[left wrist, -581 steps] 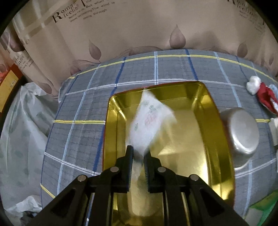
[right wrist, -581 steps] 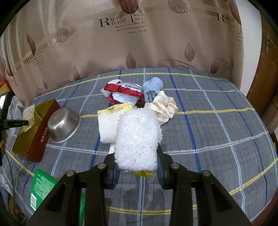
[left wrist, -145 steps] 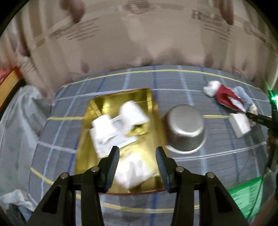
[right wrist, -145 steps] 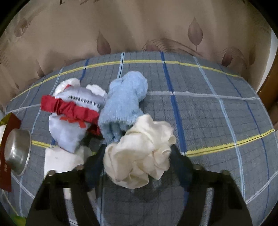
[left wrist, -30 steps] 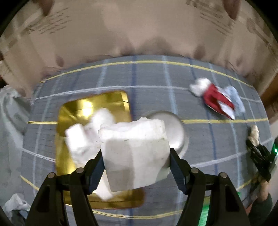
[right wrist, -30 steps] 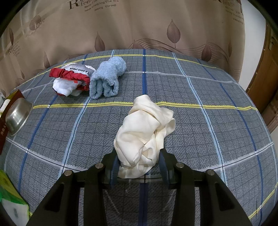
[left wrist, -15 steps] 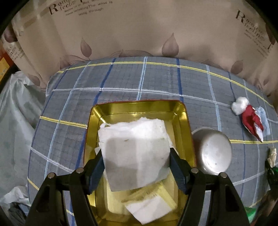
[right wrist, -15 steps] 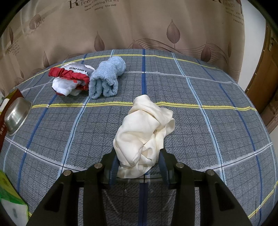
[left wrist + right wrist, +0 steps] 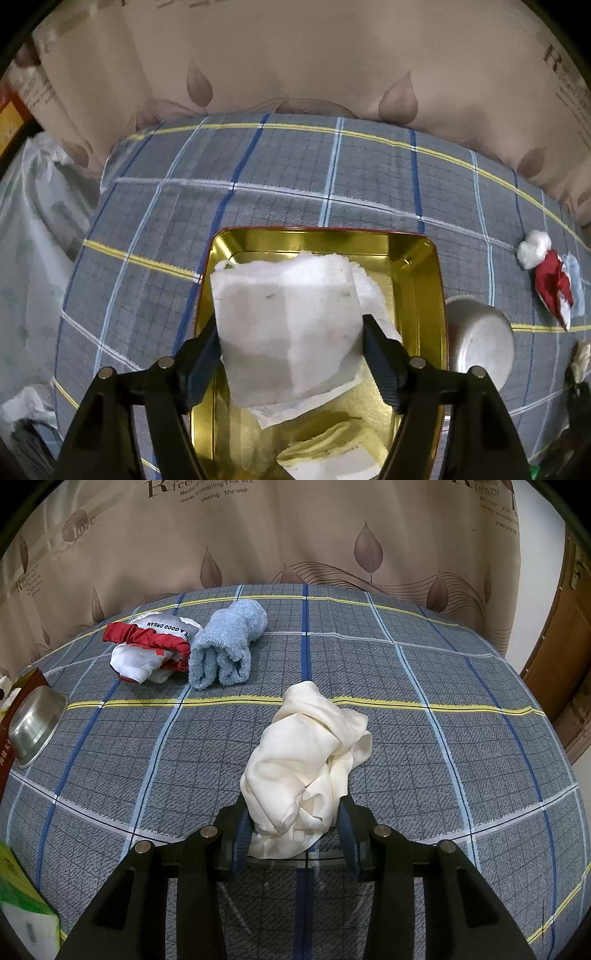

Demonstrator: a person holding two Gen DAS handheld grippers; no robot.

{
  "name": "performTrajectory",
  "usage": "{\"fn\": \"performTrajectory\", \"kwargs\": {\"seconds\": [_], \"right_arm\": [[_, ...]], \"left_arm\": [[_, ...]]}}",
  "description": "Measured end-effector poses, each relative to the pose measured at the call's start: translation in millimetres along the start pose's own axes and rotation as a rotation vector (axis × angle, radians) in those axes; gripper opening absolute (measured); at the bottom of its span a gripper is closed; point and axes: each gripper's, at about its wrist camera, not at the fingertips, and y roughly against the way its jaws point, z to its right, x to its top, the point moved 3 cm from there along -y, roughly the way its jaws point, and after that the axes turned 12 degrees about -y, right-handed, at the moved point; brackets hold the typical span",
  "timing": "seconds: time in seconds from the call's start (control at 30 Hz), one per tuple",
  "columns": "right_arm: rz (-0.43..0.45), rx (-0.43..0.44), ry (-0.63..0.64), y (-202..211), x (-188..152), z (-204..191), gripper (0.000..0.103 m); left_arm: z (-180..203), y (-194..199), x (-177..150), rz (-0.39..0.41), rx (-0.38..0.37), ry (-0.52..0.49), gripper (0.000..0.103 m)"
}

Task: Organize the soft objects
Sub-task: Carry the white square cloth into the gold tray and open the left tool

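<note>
left gripper (image 9: pixel 290 341) clamps white pad (image 9: pixel 284 317) over gold tin (image 9: pixel 424 295), some pieces inside | right gripper (image 9: pixel 293 827) grips cream cloth (image 9: pixel 306 753) | ahead-left: blue towel (image 9: pixel 229 646), red-white cloth (image 9: pixel 147 646) unsorted

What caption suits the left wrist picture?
Left gripper holds a white pad above the gold tin.

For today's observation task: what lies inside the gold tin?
Inside the gold tin: white soft pieces and a pale yellow piece. The white block held above hides the middle of the tin's floor.
</note>
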Motion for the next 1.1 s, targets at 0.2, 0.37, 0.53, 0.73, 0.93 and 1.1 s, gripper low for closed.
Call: {"fn": "performTrajectory", "kwargs": {"seconds": [0.2,0.37,0.53,0.73,0.93,1.1], "right_arm": [[0.000,-0.001,0.000,0.0,0.0,0.2,0.039],[0.000,-0.001,0.000,0.0,0.0,0.4,0.039],[0.000,-0.001,0.001,-0.1,0.0,1.7,0.039],[0.000,-0.002,0.001,-0.3,-0.3,0.0,0.039],[0.000,-0.002,0.001,-0.3,-0.4,0.2,0.039],[0.000,-0.003,0.002,-0.4,-0.6,-1.1,0.039]], "left_arm": [[-1.6,-2.5,-4.0,-0.021,-0.018,-0.002,0.075],[-2.9,2.3,-3.4,-0.015,-0.043,0.018,0.075],[0.0,8.2,-2.3,-0.010,-0.059,0.007,0.075],[1.3,8.6,-1.1,-0.009,-0.093,0.011,0.075],[1.4,13.0,1.5,0.035,-0.143,0.020,0.076],[0.5,12.8,1.2,0.050,-0.150,0.010,0.077]]}}
